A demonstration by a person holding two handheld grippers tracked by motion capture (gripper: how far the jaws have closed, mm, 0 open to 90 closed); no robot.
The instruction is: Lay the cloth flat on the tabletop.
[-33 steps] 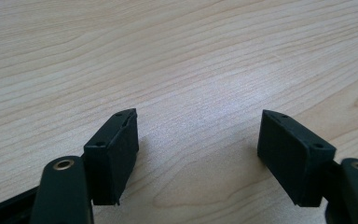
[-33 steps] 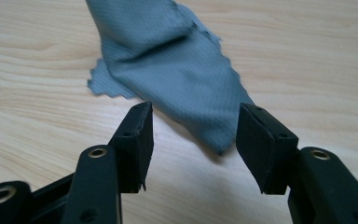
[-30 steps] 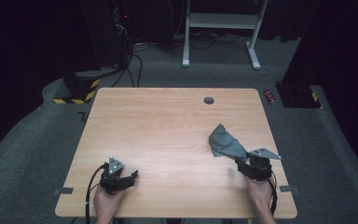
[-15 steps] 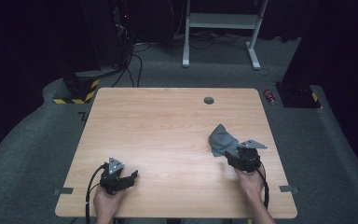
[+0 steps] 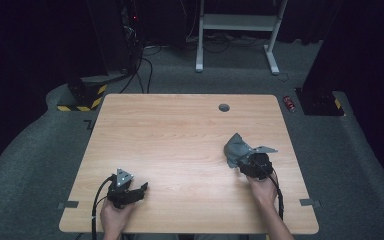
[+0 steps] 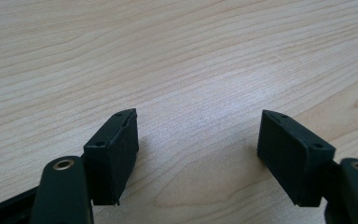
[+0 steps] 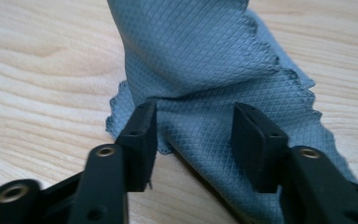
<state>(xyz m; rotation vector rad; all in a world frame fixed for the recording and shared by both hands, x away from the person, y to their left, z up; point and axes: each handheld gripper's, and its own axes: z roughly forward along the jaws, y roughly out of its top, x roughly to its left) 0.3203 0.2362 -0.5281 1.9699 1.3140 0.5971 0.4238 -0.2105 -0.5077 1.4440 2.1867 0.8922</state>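
- Grey cloth point(image 5: 235, 148) crumpled on the wooden table point(image 5: 180, 130), right half, around 4 o'clock from table centre, well short of the right edge.
- Right gripper point(image 5: 244, 161) at the cloth's 5 o'clock edge, touching it. Jaws have just been closing, not clamped; in the right gripper view a fold of cloth point(image 7: 205, 70) sits between them, pads not pressing.
- Left gripper point(image 5: 136, 190) near the front-left, about 7 o'clock, well apart from the cloth. Jaws wide, bare wood between them.
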